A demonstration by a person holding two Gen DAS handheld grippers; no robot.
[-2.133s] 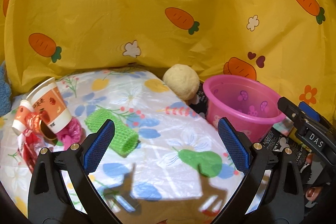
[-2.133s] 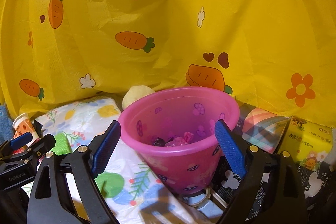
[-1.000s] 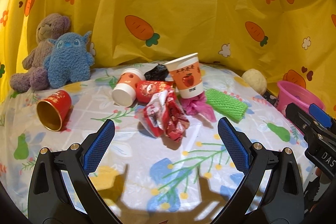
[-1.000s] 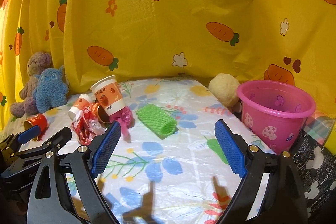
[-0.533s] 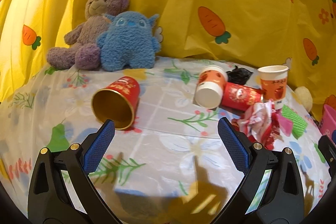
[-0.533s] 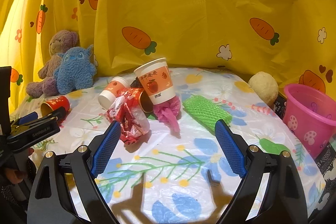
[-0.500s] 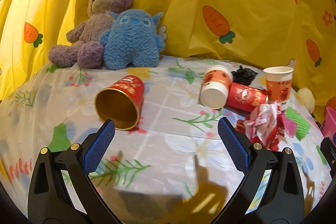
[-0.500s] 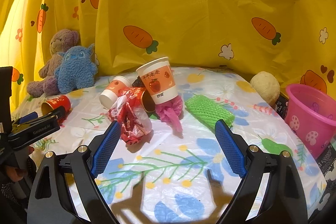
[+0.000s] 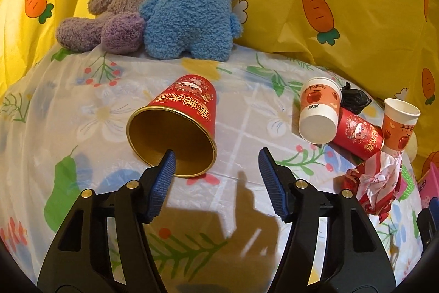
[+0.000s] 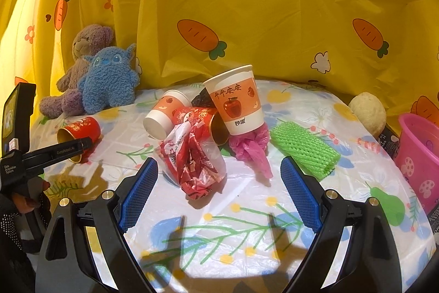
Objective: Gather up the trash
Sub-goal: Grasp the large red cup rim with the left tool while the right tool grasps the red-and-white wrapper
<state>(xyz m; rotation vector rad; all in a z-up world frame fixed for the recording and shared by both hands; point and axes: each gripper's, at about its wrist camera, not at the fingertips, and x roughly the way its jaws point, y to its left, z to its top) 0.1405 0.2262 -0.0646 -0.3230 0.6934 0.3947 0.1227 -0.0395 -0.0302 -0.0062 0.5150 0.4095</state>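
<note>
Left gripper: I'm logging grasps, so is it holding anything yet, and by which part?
Nothing held yet. The left gripper has just been closing, one finger at the tipped red cup's open rim, not yet pinching it.

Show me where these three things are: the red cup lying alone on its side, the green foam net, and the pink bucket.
red cup point(image 9: 189, 103), left wrist view, on its printed red side wall.
green foam net point(image 10: 303, 146), right wrist view, middle of the mesh roll.
pink bucket point(image 10: 419, 155), right wrist view, on its outer wall.

Warm, bright light throws sharp shadows forward on the tablecloth point(image 9: 241, 111); sharp focus, fisheye-bent, dark-cornered edges.
</note>
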